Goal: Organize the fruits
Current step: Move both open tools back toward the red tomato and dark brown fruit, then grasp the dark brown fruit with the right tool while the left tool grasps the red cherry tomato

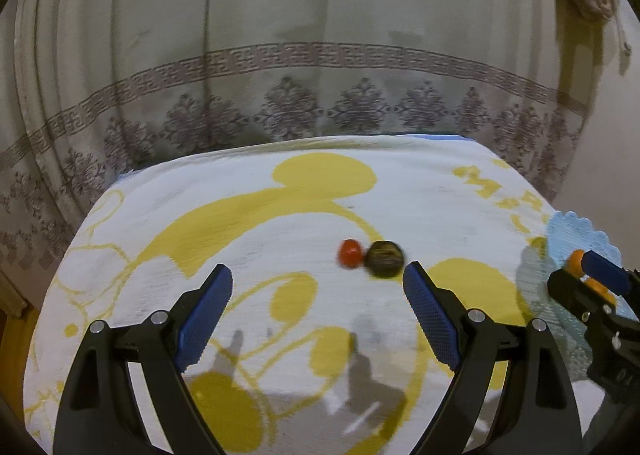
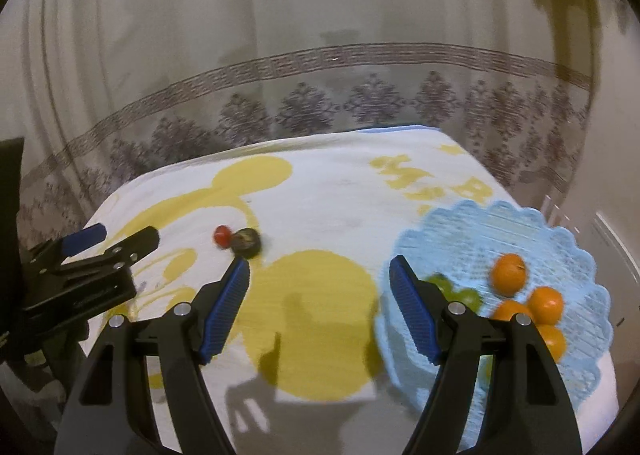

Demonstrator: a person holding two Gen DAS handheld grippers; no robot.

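Left wrist operator: Left tongs (image 1: 318, 295) stood wide apart, gripping nothing, above the surface (image 1: 248, 239) with its white and yellow cloth. A red fruit (image 1: 349, 253) and a dark round fruit (image 1: 385, 259) lay touching each other, just beyond the right finger's tip.

Right wrist operator: Confirmed. Right tongs (image 2: 320, 287) were likewise spread, nothing between the pads. The light blue basket (image 2: 472, 223) sat at the near right of the surface. Four oranges (image 2: 509, 273) and some green fruit (image 2: 466, 295) lay inside it.

Left wrist operator: Position of the loose pair?

Right wrist operator: Red fruit (image 2: 221, 235) and dark fruit (image 2: 247, 241) lay far left of the basket, well apart from it.
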